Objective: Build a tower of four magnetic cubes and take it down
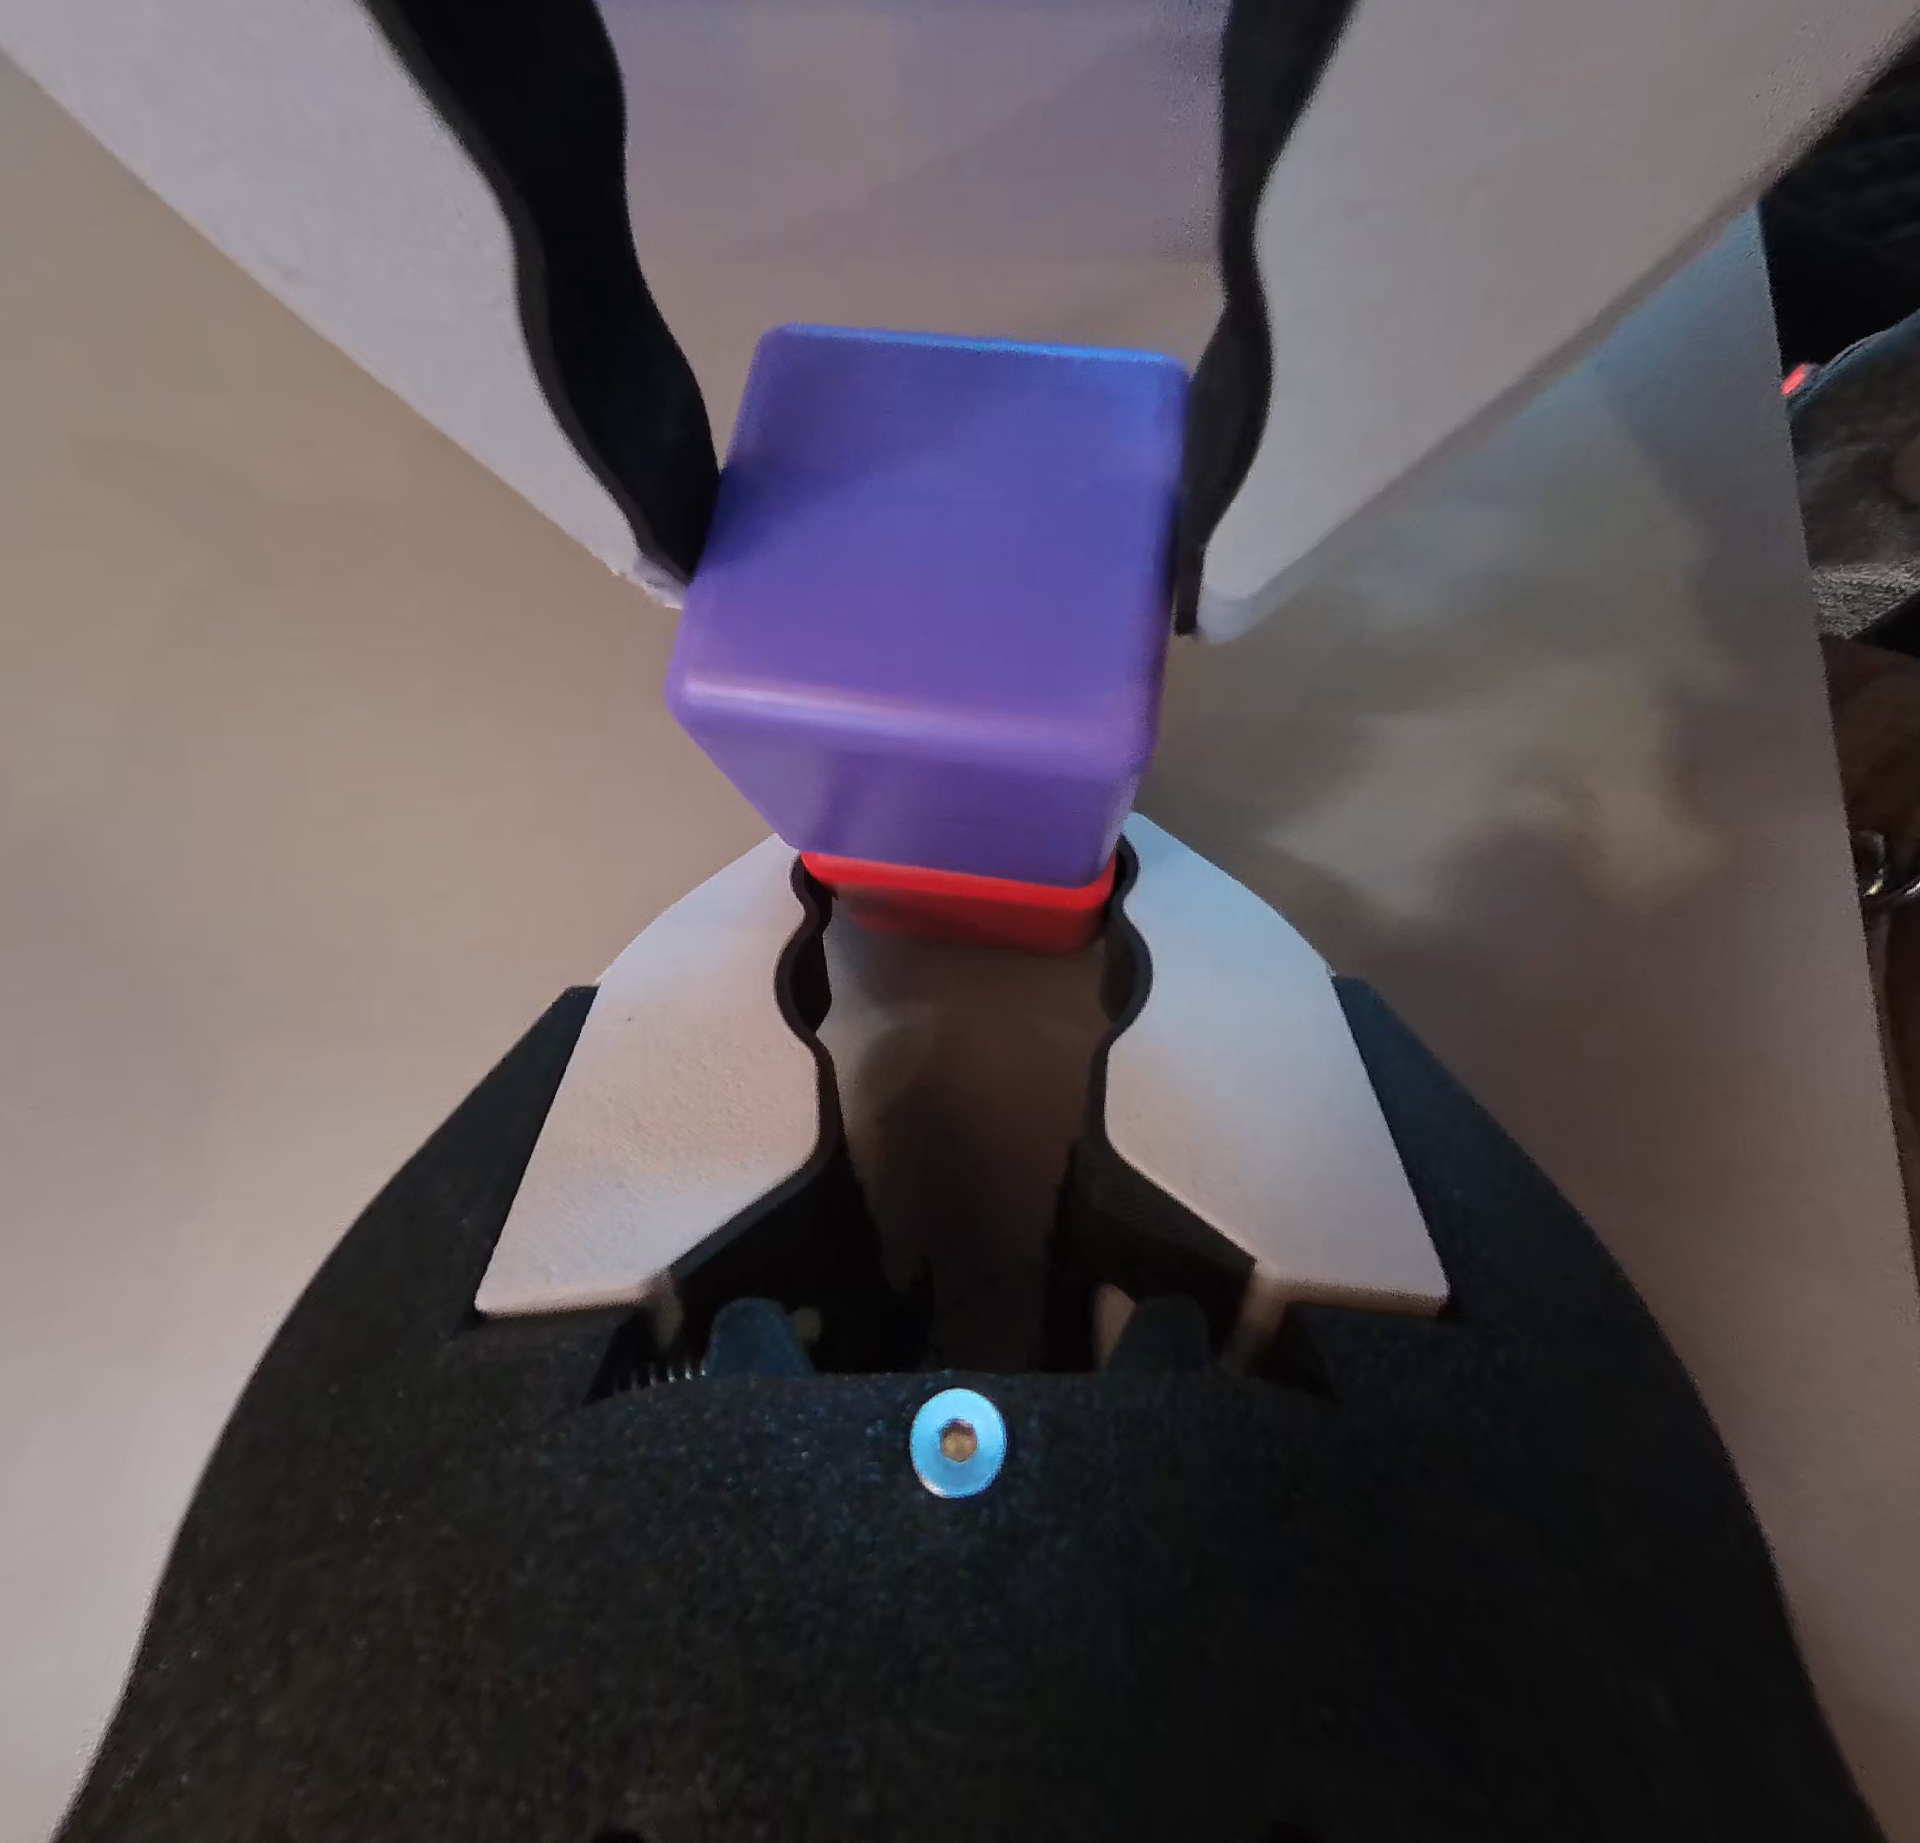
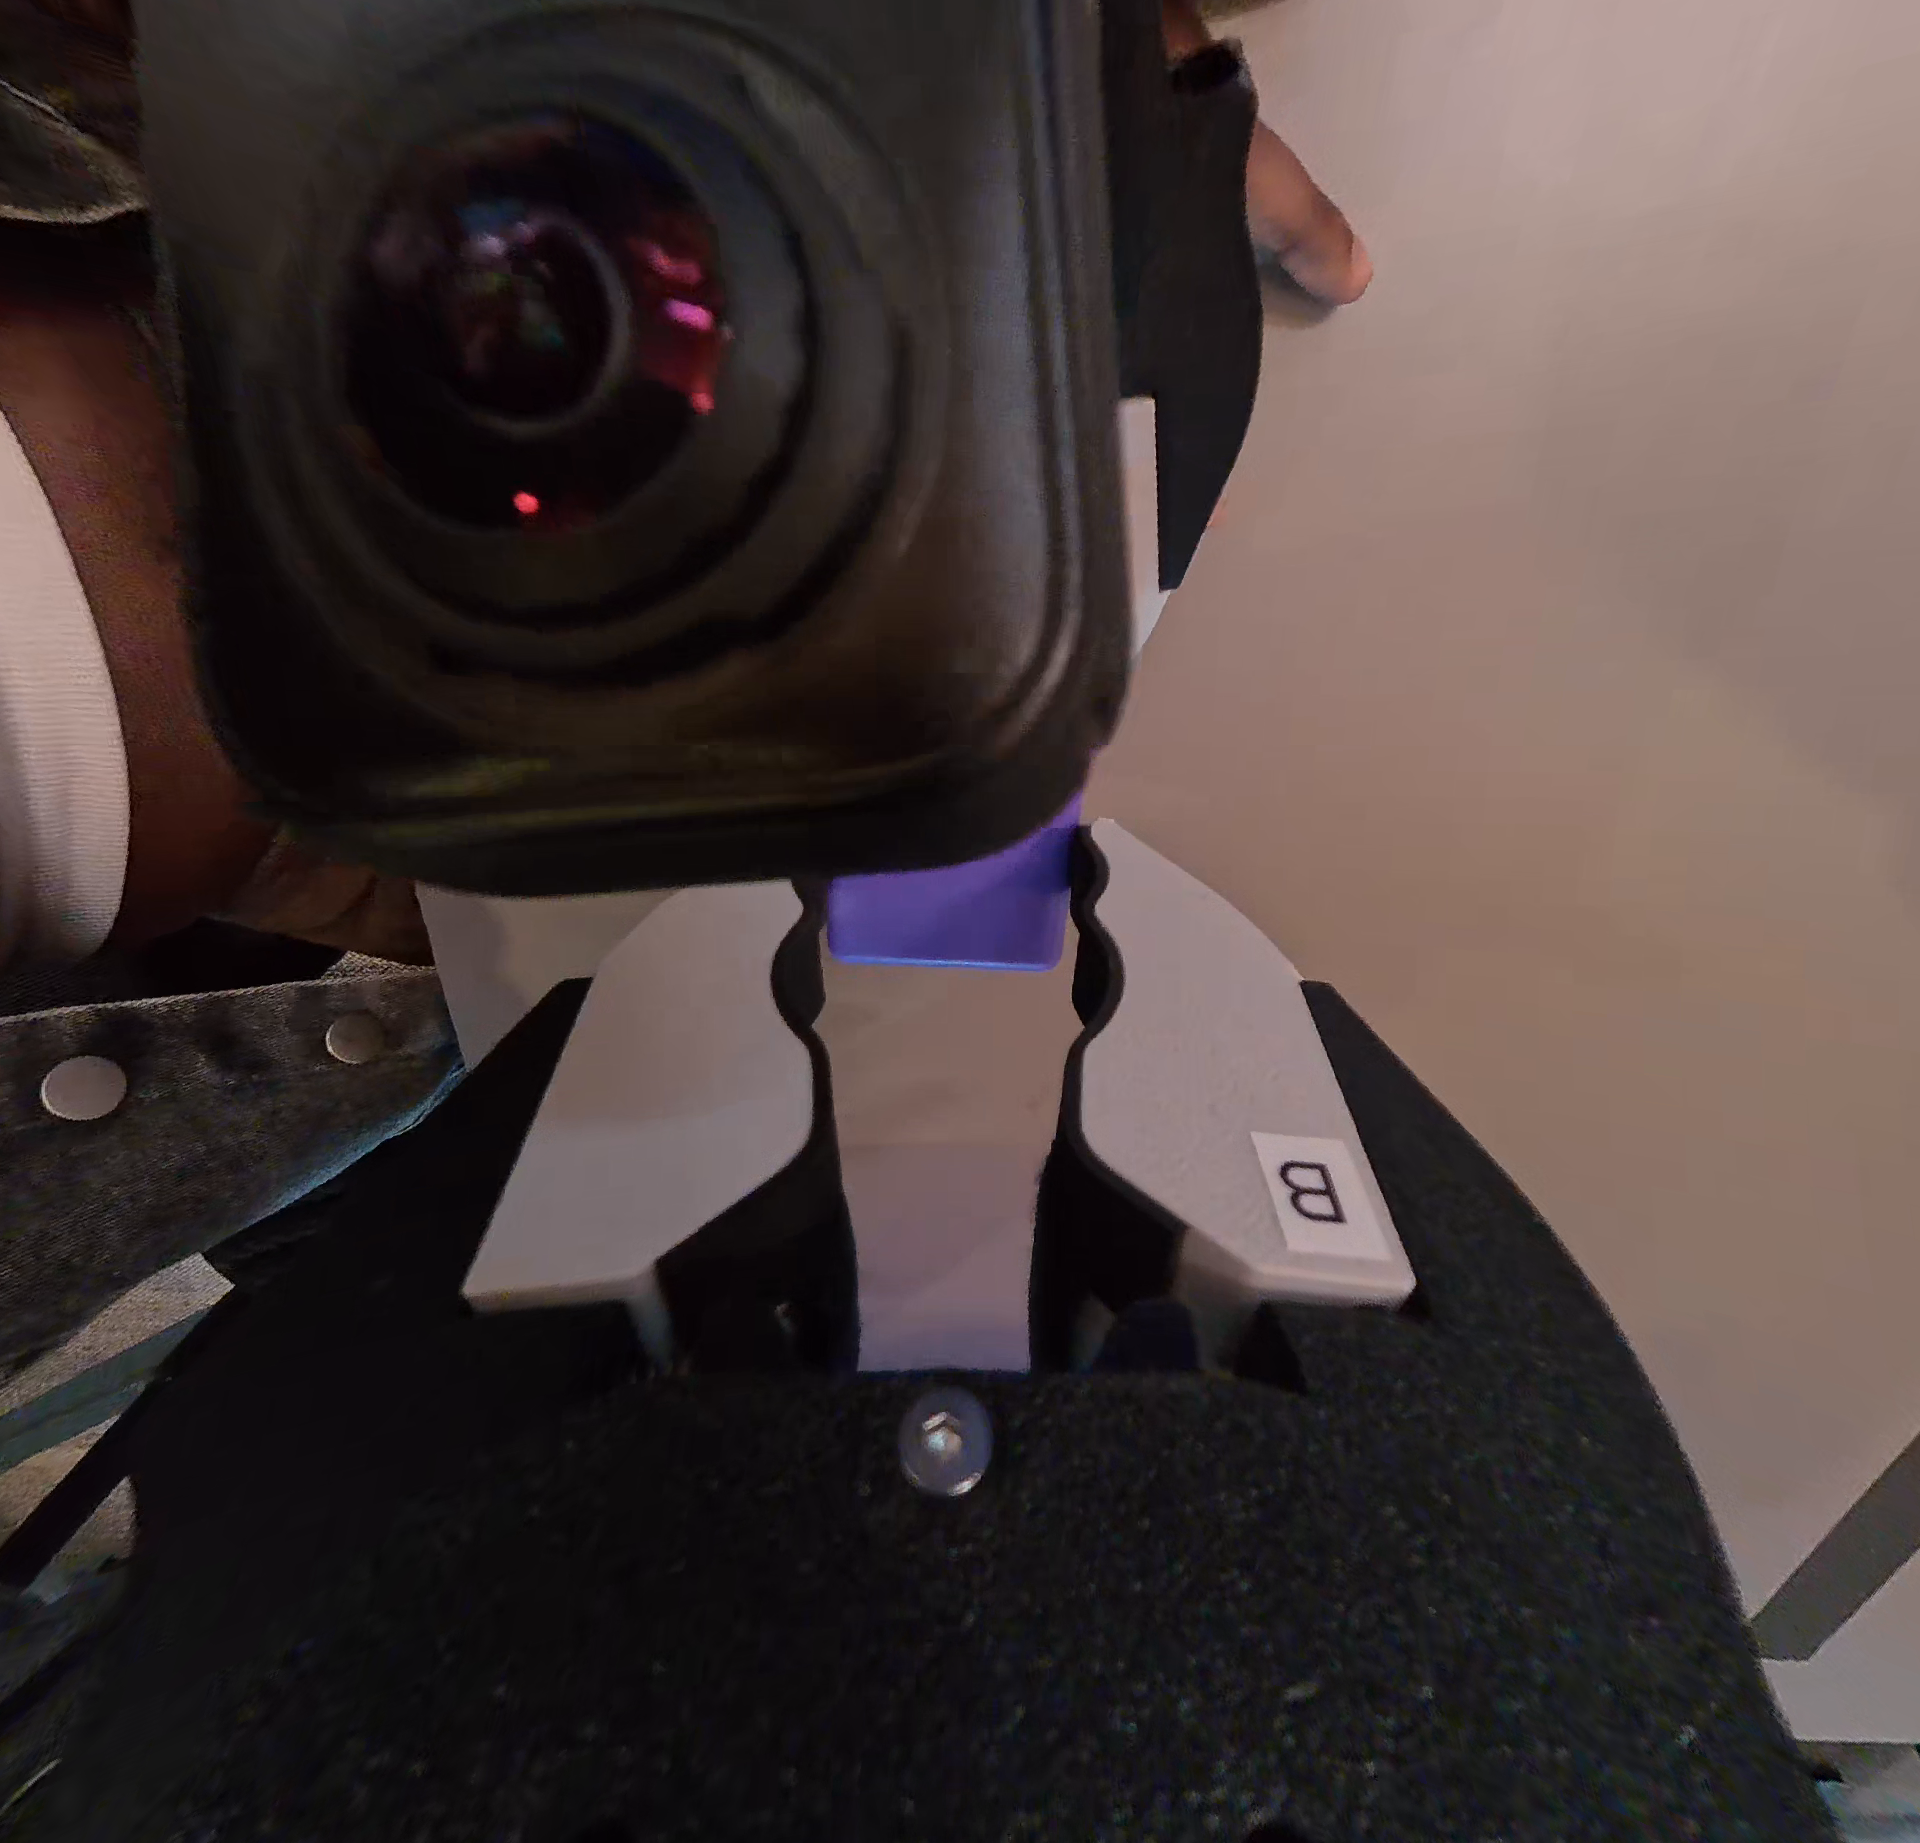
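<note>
In the left wrist view a purple cube (image 1: 935, 567) sits stacked on a red cube (image 1: 956, 905). My left gripper (image 1: 961, 858) is shut on the red cube, with both pads against its sides. My right gripper comes in from the top of that view, and its white fingers (image 1: 395, 287) clamp the purple cube from both sides. In the right wrist view my right gripper (image 2: 945, 863) is shut on the purple cube (image 2: 945, 920), which is partly hidden behind the left gripper's camera (image 2: 582, 370). The red cube is hidden in the right wrist view.
A pale beige table (image 1: 260, 754) lies under the cubes. Dark objects (image 1: 1860, 443) sit past its right edge. A person's hand (image 2: 1299, 224) holds the left gripper, and grey clothing with studs (image 2: 208, 1087) is at the left. My right fingertips sit around 7 cm from my left ones.
</note>
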The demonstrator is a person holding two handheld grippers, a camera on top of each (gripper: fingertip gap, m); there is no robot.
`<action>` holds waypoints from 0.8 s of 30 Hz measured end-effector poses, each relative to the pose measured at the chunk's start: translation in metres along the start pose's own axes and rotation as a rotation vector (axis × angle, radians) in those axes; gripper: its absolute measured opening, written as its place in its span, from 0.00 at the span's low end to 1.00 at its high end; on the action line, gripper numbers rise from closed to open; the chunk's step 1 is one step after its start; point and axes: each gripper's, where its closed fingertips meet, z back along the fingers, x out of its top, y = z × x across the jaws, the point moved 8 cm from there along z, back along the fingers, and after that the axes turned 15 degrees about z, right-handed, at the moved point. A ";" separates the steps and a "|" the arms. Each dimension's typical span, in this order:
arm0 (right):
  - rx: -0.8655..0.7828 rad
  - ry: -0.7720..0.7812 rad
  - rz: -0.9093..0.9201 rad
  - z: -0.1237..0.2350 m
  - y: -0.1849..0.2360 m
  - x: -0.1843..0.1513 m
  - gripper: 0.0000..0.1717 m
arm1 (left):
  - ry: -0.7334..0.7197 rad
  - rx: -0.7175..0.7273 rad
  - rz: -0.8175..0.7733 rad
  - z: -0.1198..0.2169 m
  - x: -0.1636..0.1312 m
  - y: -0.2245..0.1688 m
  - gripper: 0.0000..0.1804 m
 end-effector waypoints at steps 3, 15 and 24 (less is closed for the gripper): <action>-0.012 -0.003 0.006 0.000 0.001 0.000 0.26 | 0.003 0.002 0.014 0.000 -0.001 -0.001 0.27; -0.003 -0.341 -0.041 -0.005 0.003 -0.018 0.49 | 0.011 0.004 0.012 0.000 -0.001 -0.001 0.30; -0.366 -1.042 -0.189 -0.004 0.019 -0.063 0.86 | -0.054 0.063 0.021 0.009 0.002 0.002 0.58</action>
